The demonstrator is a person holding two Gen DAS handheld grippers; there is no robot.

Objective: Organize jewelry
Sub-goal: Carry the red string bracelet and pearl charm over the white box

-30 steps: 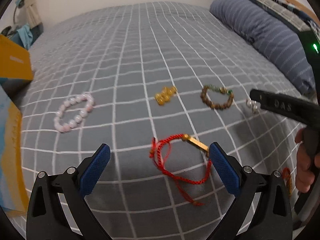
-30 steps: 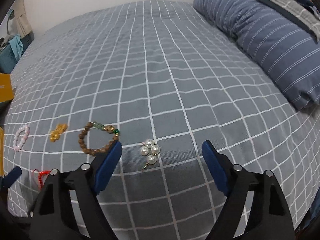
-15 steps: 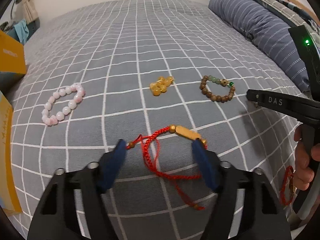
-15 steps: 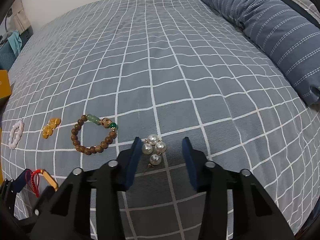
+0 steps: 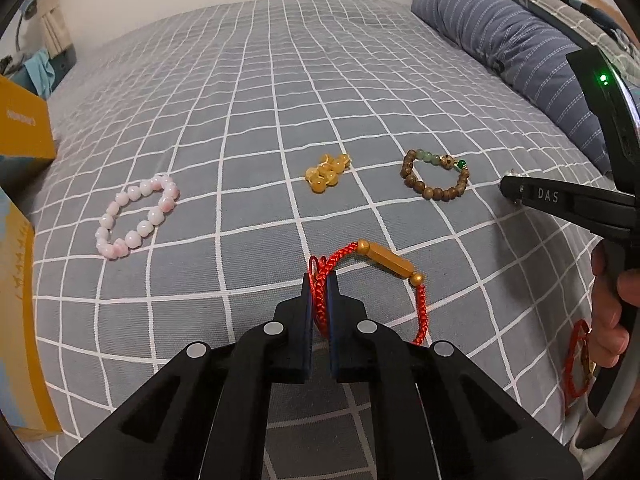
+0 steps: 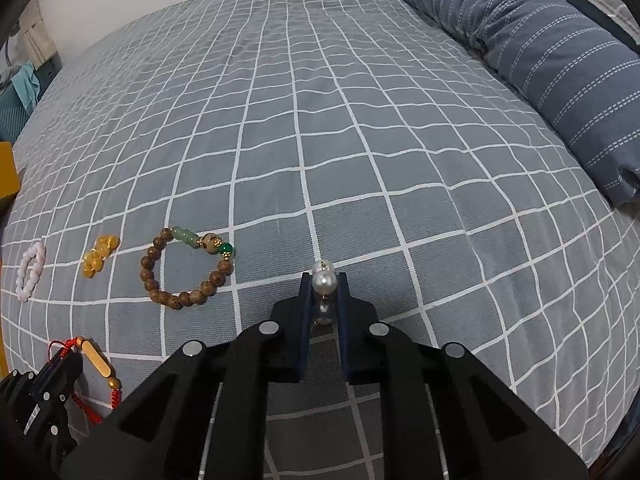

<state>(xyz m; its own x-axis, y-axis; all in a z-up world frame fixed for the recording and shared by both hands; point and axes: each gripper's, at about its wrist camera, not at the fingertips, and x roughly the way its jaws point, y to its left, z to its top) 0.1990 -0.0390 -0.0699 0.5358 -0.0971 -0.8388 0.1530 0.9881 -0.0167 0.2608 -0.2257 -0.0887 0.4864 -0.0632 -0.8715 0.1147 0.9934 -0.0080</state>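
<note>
Your left gripper (image 5: 320, 292) is pinching the red cord bracelet (image 5: 400, 276), with the cord squeezed between both blue pads while the gold bar part rests on the bed just past the tips. Your right gripper (image 6: 324, 292) is pinching the pearl earring (image 6: 324, 282), with one pearl sitting right between the pads and another peeking out on top. Both grippers point down at the bed, which looks like the best way to pick up small flat things. Under it all is the big bed cover (image 6: 360, 100), gray with white squares, and it is soft, so the tips can press in a little to get under the jewelry. A striped blue pillow (image 6: 540, 60) lies along the right side, far from your work. A yellow box (image 5: 24, 132) sits at the left edge of the bed, and I think that may be where the jewelry goes, but I cannot be sure. Next come the smaller things, laid out in a row so each one is easy to reach. You can see the pink bead bracelet (image 5: 136, 212) on the left, the brown wooden bead bracelet (image 5: 434, 176) on the right, and the little bunch of yellow beads (image 5: 326, 172) between them. None of them touch each other.
</note>
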